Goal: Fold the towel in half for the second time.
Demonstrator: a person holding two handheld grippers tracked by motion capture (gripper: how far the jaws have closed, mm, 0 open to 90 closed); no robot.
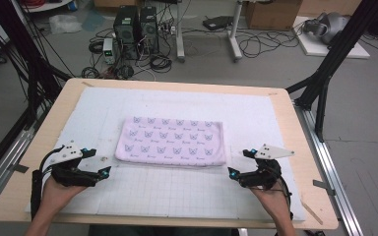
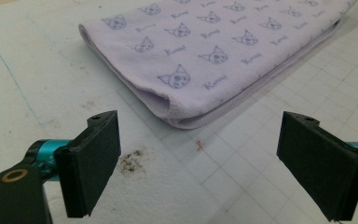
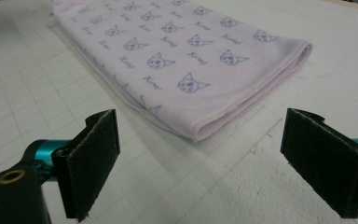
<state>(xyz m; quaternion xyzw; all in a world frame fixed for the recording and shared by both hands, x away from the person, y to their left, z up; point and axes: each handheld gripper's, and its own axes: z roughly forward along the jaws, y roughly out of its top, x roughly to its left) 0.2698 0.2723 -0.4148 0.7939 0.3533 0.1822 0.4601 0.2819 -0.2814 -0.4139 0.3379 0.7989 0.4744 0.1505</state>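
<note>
- A folded lilac towel [image 1: 171, 141] printed with small cat faces lies flat near the middle of the white gridded mat [image 1: 167, 191] that covers the wooden table [image 1: 305, 147]
- The left gripper [image 1: 98, 162], held in the person's left hand [image 1: 54, 194], sits low over the mat just off the towel's near left corner, apart from the cloth
- In the left gripper view its jaws stand wide with nothing between them; the towel's folded corner [image 2: 177, 116] lies ahead of the gap, near but not touching either pad
- A small dark stain [image 2: 131, 160] marks the mat just beside the left-hand pad in that view
- The right gripper [image 1: 240, 162], in the person's right hand [image 1: 275, 201], mirrors it off the towel's near right corner, also clear of the cloth
- In the right gripper view its jaws are spread wide and empty; the towel's stitched corner [image 3: 200, 130] lies ahead between the two pads, short of both
- The towel's long near edge runs between the two grippers
</note>
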